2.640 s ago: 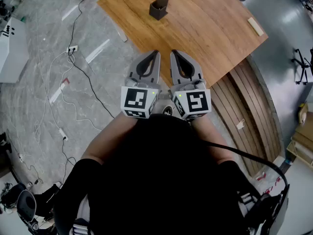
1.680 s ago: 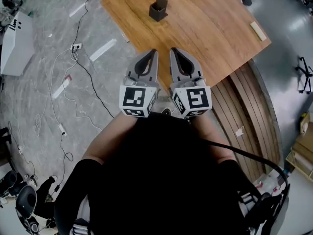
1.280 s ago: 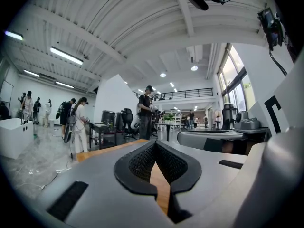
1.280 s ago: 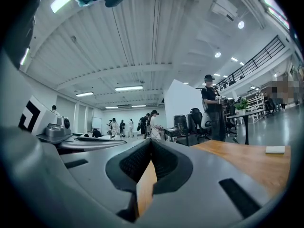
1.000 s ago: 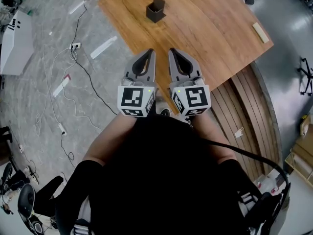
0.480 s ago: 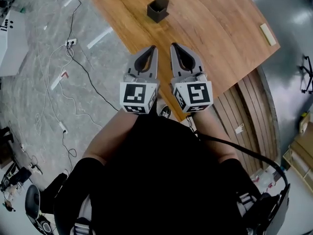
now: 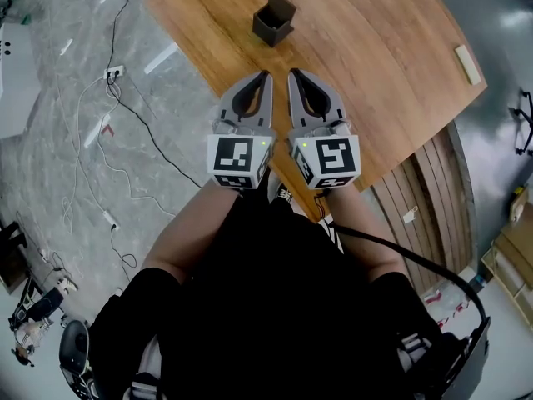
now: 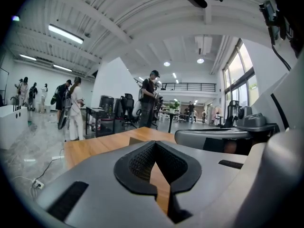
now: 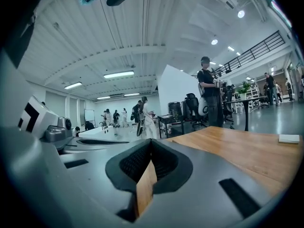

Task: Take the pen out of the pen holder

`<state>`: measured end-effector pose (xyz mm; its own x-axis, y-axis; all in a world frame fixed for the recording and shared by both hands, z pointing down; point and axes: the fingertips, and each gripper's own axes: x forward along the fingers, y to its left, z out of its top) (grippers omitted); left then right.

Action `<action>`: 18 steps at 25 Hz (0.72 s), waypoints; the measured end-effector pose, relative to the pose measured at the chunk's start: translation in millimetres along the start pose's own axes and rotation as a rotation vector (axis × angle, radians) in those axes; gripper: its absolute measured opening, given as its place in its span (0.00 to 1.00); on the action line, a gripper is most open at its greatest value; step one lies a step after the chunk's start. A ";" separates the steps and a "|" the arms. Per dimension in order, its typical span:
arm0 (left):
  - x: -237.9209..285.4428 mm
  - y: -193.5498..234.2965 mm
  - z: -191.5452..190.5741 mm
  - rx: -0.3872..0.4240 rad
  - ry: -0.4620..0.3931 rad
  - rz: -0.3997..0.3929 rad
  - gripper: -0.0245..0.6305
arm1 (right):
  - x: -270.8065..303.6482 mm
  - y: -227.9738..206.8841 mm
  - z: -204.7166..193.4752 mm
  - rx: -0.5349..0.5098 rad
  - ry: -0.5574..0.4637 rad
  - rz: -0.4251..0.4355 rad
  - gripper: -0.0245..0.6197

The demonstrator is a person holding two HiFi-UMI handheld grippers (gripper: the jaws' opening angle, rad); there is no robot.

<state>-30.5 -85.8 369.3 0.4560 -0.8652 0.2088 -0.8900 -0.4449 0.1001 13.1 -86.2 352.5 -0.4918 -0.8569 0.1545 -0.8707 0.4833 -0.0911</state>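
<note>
1. Head view, steeply down: shows the left gripper (image 7: 266,77) and the right gripper (image 7: 293,75) held side by side, just apart, over the near edge of the wooden table (image 7: 391,65), both pointing toward its far side.
2. Left gripper view: finds that gripper's jaws closed tip to tip with nothing caught between them. Lets only a sliver of table wood show through the teardrop gap behind the tips.
3. Right gripper view: much the same for the right gripper, jaws together at the tips and empty, with wood showing through the gap.
4. Puts the pen holder (image 7: 274,19) – dark, square, open-topped – upright on the table, roughly straight ahead of the two grippers and well apart from them, touched by neither.
5. Cannot make out the pen itself at this size.
6. Elsewhere: a small pale block (image 7: 468,63) near the table's far right edge, cables (image 7: 125,152) trailing over the grey floor left of the table, and people (image 9: 209,96) standing in the hall behind.
</note>
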 end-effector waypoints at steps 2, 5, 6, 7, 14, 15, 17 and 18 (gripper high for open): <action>11.1 9.1 -5.5 -0.001 0.014 -0.009 0.04 | 14.5 -3.4 -6.3 0.003 0.016 -0.007 0.06; 26.5 20.6 -13.7 -0.006 0.038 -0.021 0.04 | 34.9 -9.1 -17.3 0.008 0.042 -0.015 0.06; 31.3 24.3 -16.1 -0.011 0.044 -0.024 0.04 | 41.0 -11.3 -20.9 0.010 0.050 -0.018 0.06; 36.0 28.0 -18.2 -0.015 0.050 -0.027 0.04 | 46.8 -13.4 -24.5 0.012 0.058 -0.021 0.06; 72.4 50.7 -35.9 -0.009 0.097 -0.056 0.04 | 86.1 -34.0 -50.0 0.031 0.121 -0.054 0.06; 77.5 53.6 -38.3 -0.014 0.100 -0.058 0.04 | 91.2 -36.6 -53.7 0.033 0.130 -0.057 0.06; 88.2 58.9 -43.4 -0.016 0.111 -0.063 0.04 | 101.7 -42.5 -62.0 0.037 0.154 -0.063 0.06; 93.5 61.4 -46.2 -0.017 0.119 -0.066 0.04 | 106.9 -45.6 -66.6 0.042 0.168 -0.066 0.06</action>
<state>-42.8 -183.3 440.0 0.5104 -0.8001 0.3152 -0.8585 -0.4950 0.1338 0.0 -187.9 438.7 -0.4303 -0.8428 0.3232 -0.9019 0.4162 -0.1155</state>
